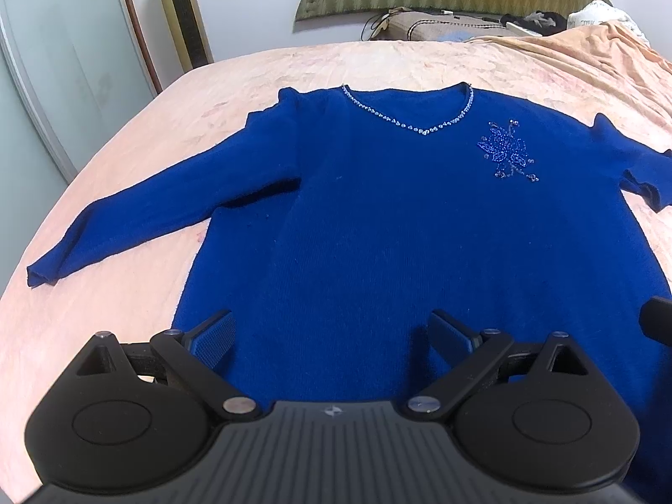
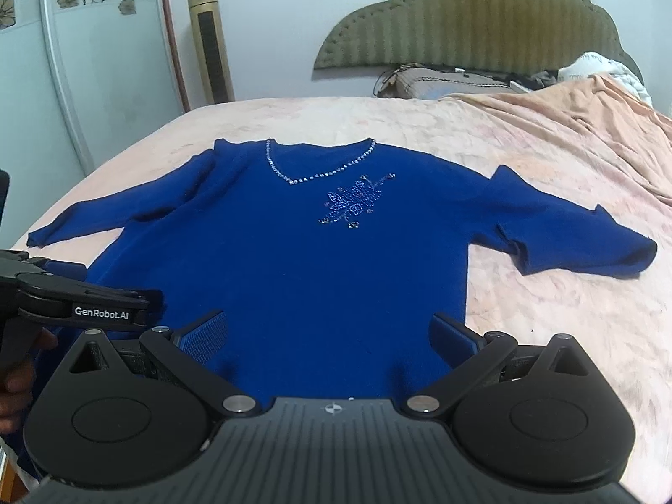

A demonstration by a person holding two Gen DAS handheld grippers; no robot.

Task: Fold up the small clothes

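Note:
A royal-blue knit sweater (image 1: 378,218) lies flat, front up, on the bed, with a beaded V-neck and a beaded flower on the chest; it also shows in the right wrist view (image 2: 315,260). Its left sleeve (image 1: 138,214) stretches out flat. Its right sleeve (image 2: 579,235) is spread to the right with the cuff folded. My left gripper (image 1: 332,336) is open and empty above the hem on the left side. My right gripper (image 2: 329,336) is open and empty above the hem on the right side. The left gripper's body (image 2: 75,306) shows at the right wrist view's left edge.
The bed has a pink-peach sheet (image 1: 176,126). A bunched peach blanket (image 2: 588,126) lies at the far right. Pillows and clutter (image 2: 453,80) sit by the green headboard (image 2: 470,17). A gold tower fan (image 2: 210,38) and a glass door (image 1: 63,63) stand at the left.

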